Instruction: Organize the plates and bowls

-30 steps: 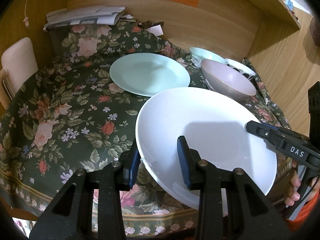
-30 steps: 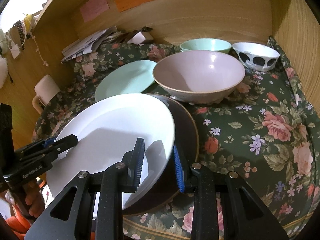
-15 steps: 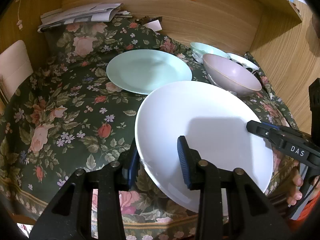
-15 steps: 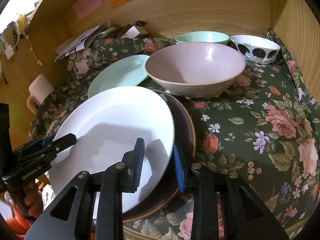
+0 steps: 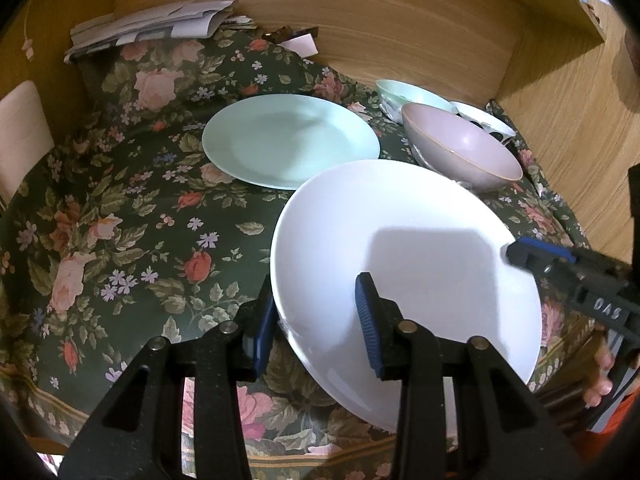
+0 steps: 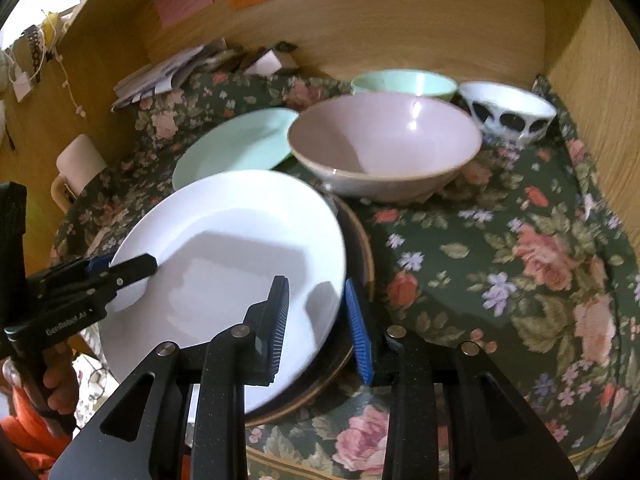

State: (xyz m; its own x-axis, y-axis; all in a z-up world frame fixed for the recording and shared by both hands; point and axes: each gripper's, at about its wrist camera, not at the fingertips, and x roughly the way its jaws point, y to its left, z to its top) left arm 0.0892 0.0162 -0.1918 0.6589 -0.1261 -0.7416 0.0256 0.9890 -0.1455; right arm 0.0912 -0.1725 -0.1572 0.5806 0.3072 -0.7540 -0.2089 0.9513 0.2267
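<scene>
A white plate (image 5: 400, 248) is held tilted above the floral tablecloth by both grippers. My left gripper (image 5: 316, 320) is shut on its near left rim, and my right gripper (image 6: 318, 320) is shut on its right rim (image 6: 224, 264). Under it lies a dark brown plate (image 6: 356, 288). Behind are a mint plate (image 5: 290, 140), a pink bowl (image 6: 384, 144), a mint bowl (image 6: 404, 82) and a white bowl with black spots (image 6: 506, 114).
Wooden walls (image 6: 400, 20) close the back and right side. A pile of papers (image 5: 156, 26) lies at the back left. A cream chair back (image 5: 20, 132) stands at the left. The table's front edge (image 6: 400, 468) is close below.
The white plate has lifted a little off the brown plate and moved slightly left and forward with both grippers. The bowls and the mint plate have not moved.
</scene>
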